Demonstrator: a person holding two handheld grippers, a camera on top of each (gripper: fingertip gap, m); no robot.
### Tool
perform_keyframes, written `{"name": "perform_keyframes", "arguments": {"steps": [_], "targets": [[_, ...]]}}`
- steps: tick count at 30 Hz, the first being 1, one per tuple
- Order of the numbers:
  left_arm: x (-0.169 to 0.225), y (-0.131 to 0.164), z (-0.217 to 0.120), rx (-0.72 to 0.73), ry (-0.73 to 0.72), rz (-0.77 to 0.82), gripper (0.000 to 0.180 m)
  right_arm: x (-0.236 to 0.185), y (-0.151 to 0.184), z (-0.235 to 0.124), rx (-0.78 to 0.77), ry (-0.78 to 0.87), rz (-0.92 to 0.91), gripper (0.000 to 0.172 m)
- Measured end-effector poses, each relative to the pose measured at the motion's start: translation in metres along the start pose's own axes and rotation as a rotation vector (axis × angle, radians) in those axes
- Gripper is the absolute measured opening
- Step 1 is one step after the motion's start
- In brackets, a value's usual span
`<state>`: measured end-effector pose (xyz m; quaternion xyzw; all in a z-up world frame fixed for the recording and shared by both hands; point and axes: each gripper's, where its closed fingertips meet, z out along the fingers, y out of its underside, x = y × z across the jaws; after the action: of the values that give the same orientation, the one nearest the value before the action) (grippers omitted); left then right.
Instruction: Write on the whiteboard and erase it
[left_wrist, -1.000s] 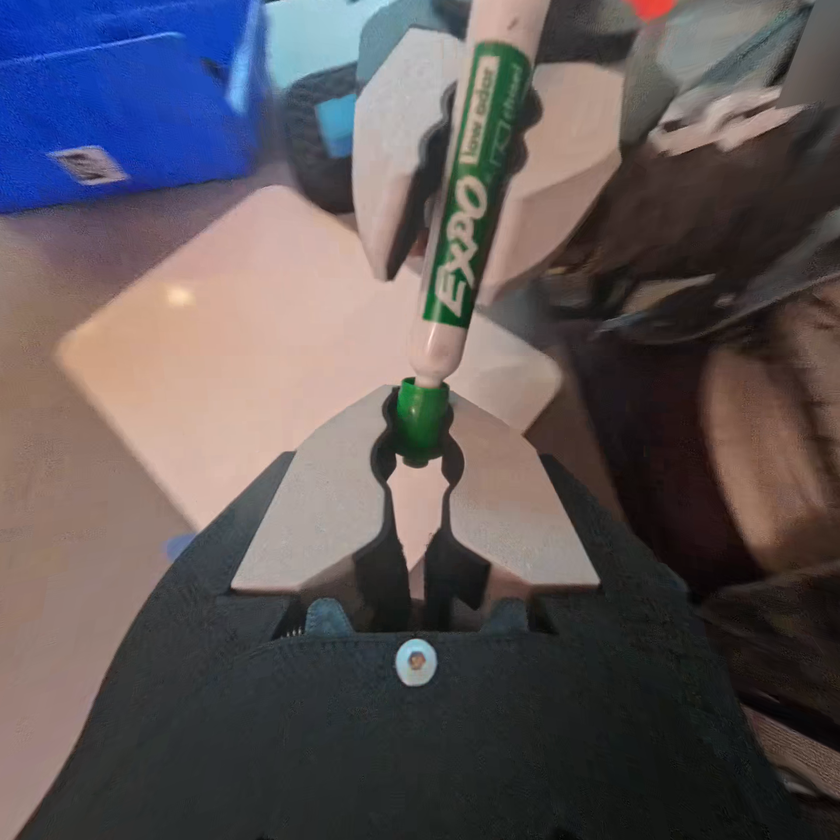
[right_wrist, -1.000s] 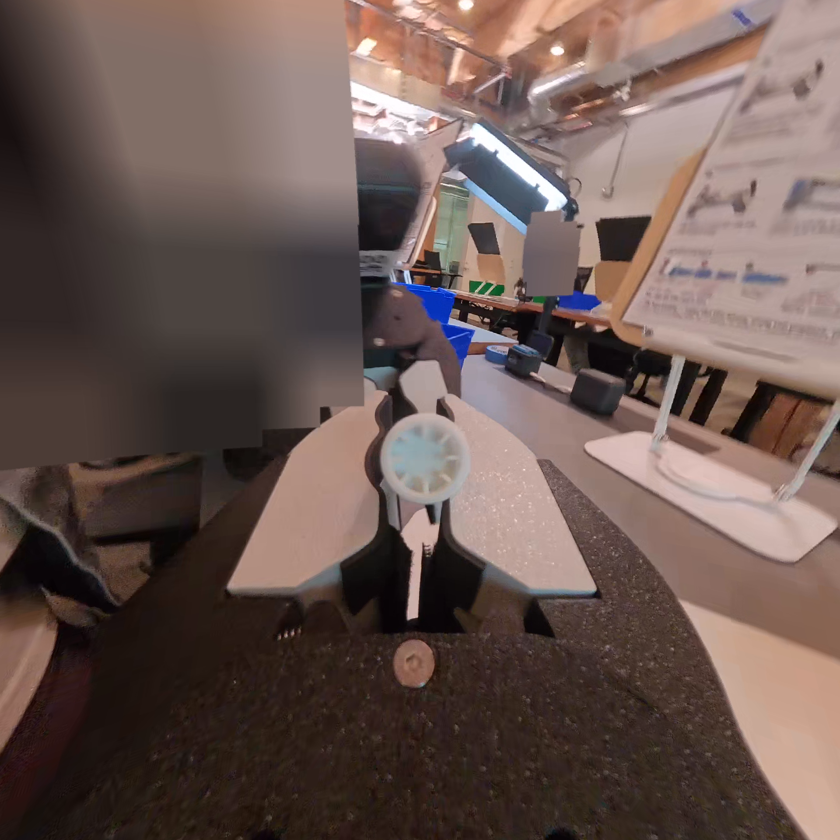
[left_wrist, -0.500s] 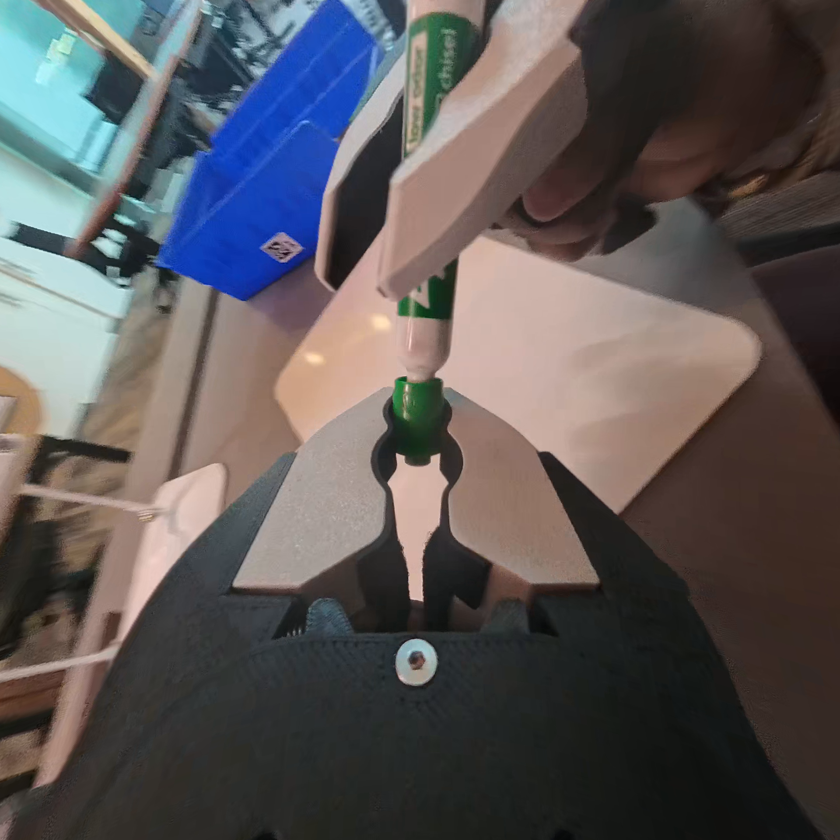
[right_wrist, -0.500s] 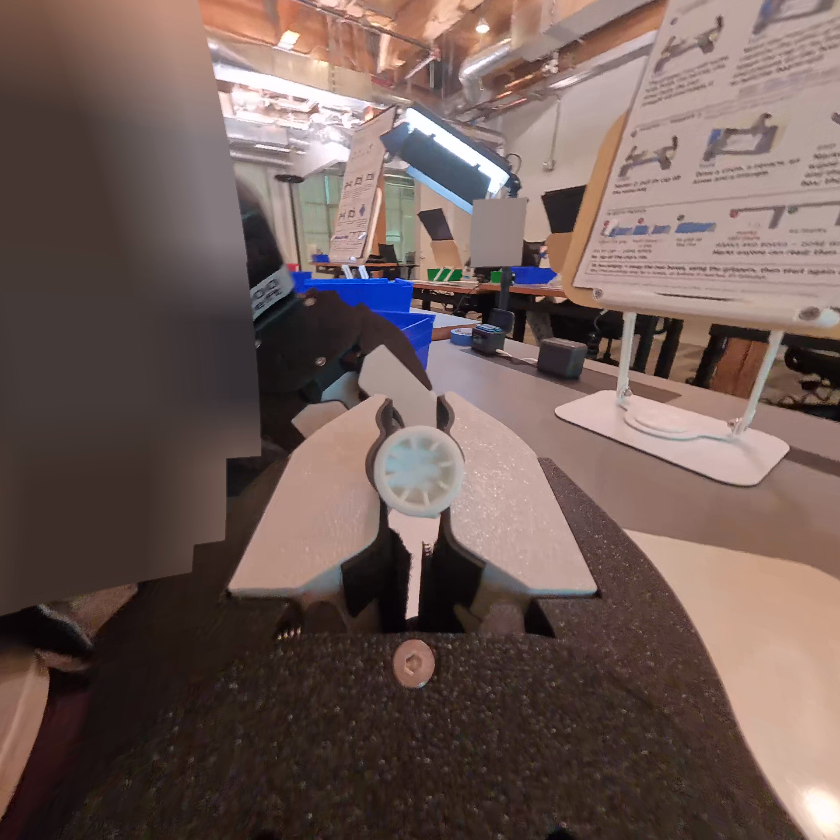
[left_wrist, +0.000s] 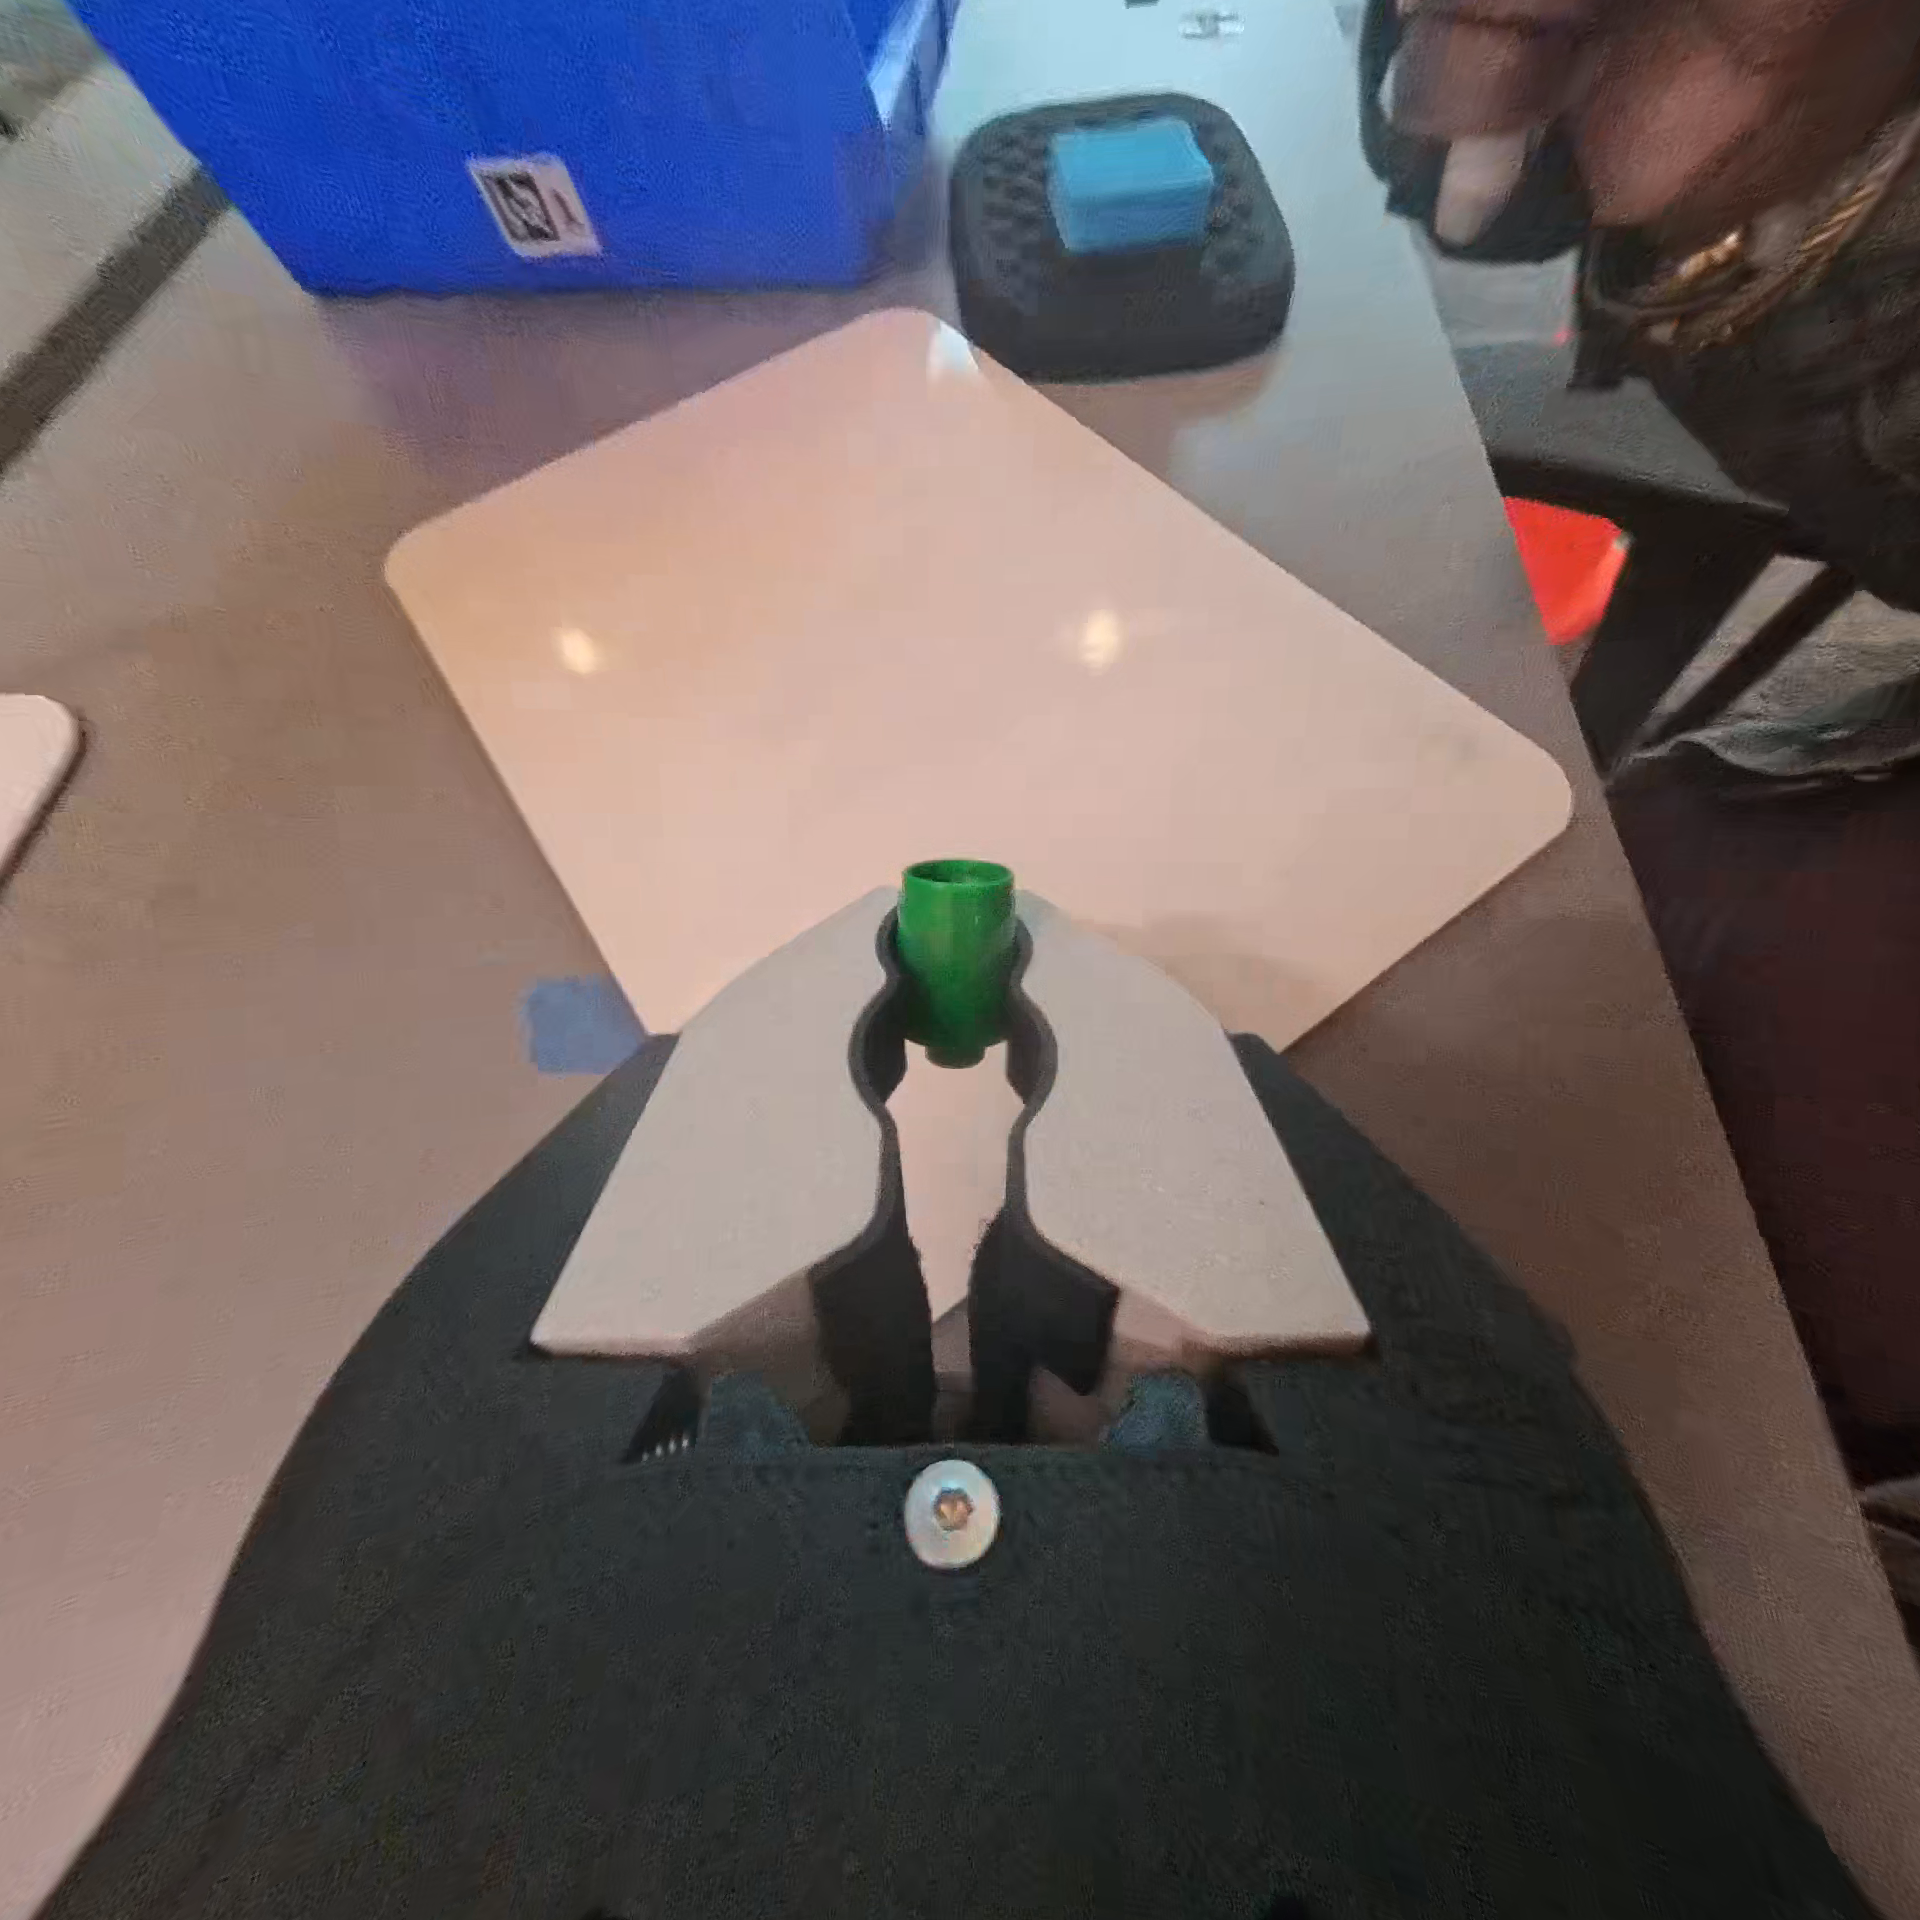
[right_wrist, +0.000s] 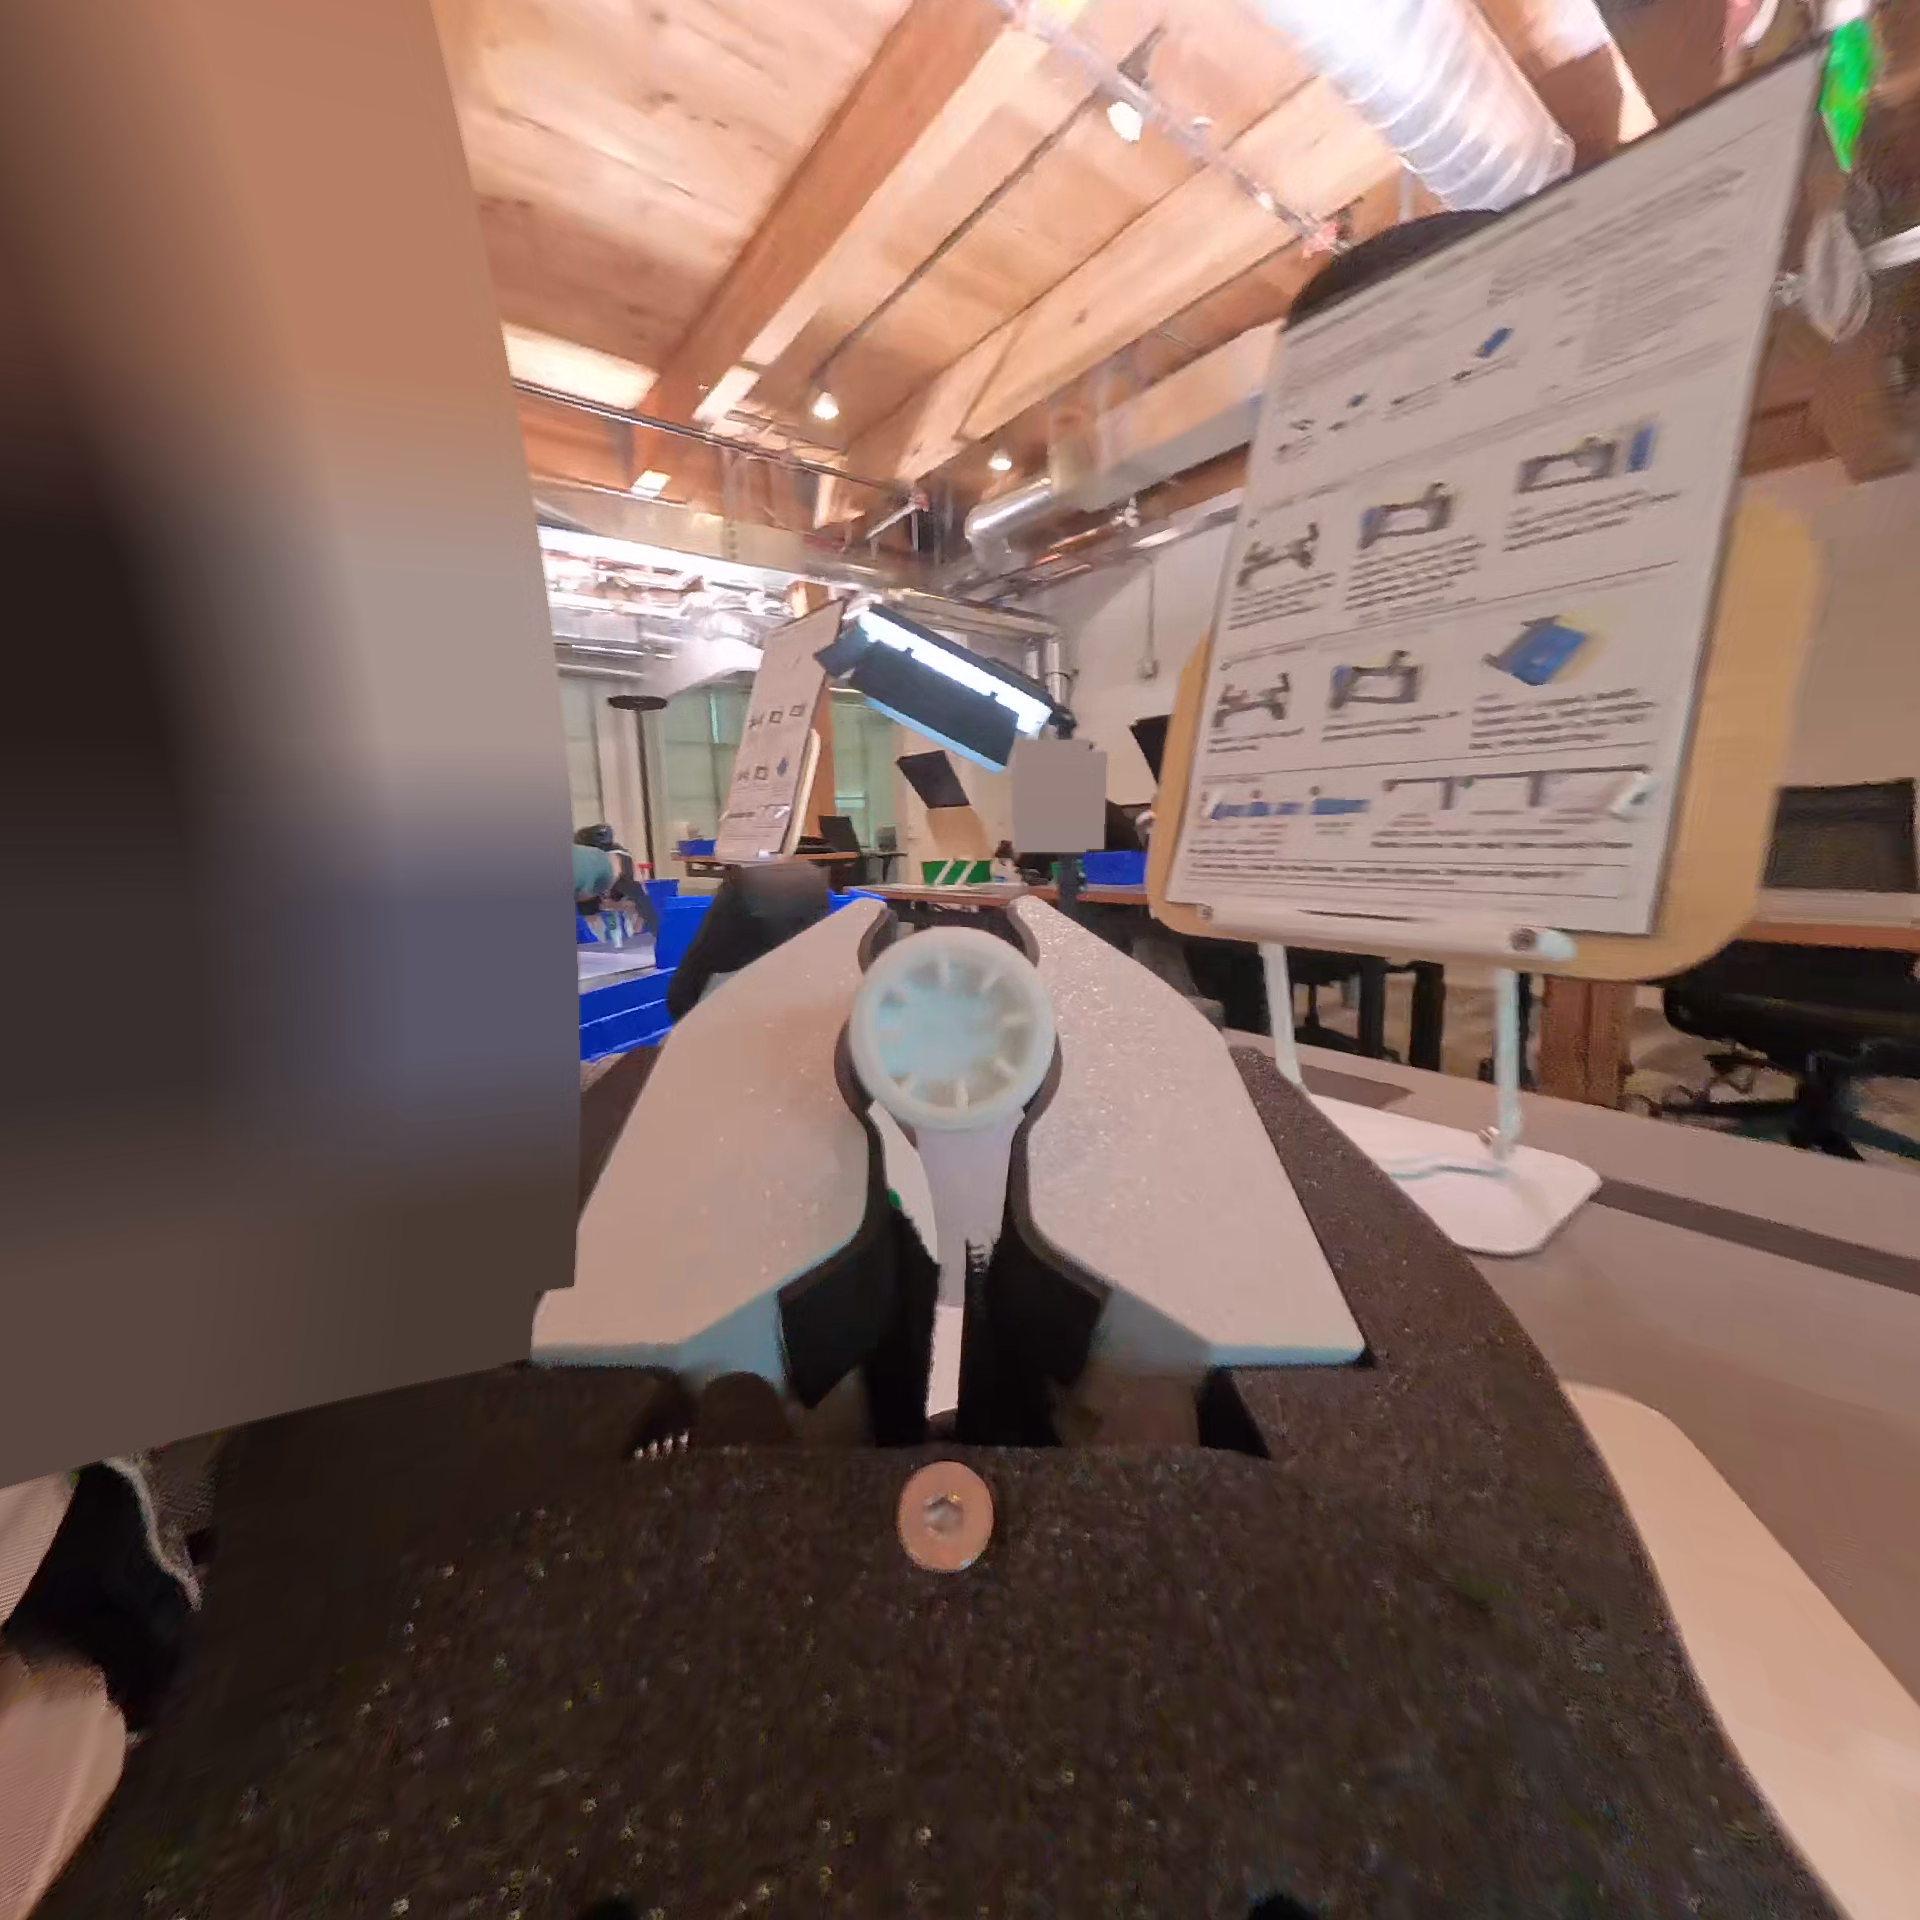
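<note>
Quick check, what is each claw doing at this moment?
Left claw: closed on the green marker cap, above the whiteboard.
Right claw: closed on the white marker barrel, seen end-on.

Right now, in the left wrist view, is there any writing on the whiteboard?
No. The whiteboard lying on the table beyond the green cap shows a bare surface with only light reflections.

We see the whiteboard (left_wrist: 935, 665) lying flat on the desk (left_wrist: 239, 914). Behind it to the left stands a bin (left_wrist: 499, 135), behind it to the right an eraser (left_wrist: 1127, 203) on a pad (left_wrist: 1127, 301). A sign stand (right_wrist: 1455, 623) sits farther along the desk.
</note>
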<state>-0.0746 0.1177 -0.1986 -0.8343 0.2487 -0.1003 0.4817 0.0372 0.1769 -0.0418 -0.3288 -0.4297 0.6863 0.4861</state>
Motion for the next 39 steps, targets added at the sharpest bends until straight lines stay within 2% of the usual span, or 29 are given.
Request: {"name": "perform_keyframes", "arguments": {"steps": [3,7,14,20,23,27,39], "targets": [[-0.013,-0.010,-0.005,0.037,-0.072,0.016,0.014,0.011,-0.001,-0.007,-0.002,0.019,0.040,0.020],[-0.024,-0.018,0.000,0.111,-0.090,-0.022,0.014,0.009,0.010,-0.003,0.013,-0.008,0.077,0.020],[-0.028,-0.001,-0.003,0.134,-0.079,-0.112,0.015,0.018,0.062,0.011,-0.138,-0.005,0.051,0.020],[-0.028,0.007,0.006,0.135,-0.039,-0.247,0.015,0.024,0.094,0.017,-0.214,0.013,0.069,0.020],[-0.028,0.010,0.008,0.112,-0.031,-0.266,0.015,0.031,0.108,0.018,-0.272,0.047,0.095,0.020],[-0.029,0.010,0.006,0.122,-0.032,-0.276,0.015,0.036,0.114,0.017,-0.292,0.072,0.142,0.020],[-0.027,0.014,0.008,0.090,-0.010,-0.292,0.015,0.033,0.118,0.018,-0.321,0.060,0.129,0.020]]}}
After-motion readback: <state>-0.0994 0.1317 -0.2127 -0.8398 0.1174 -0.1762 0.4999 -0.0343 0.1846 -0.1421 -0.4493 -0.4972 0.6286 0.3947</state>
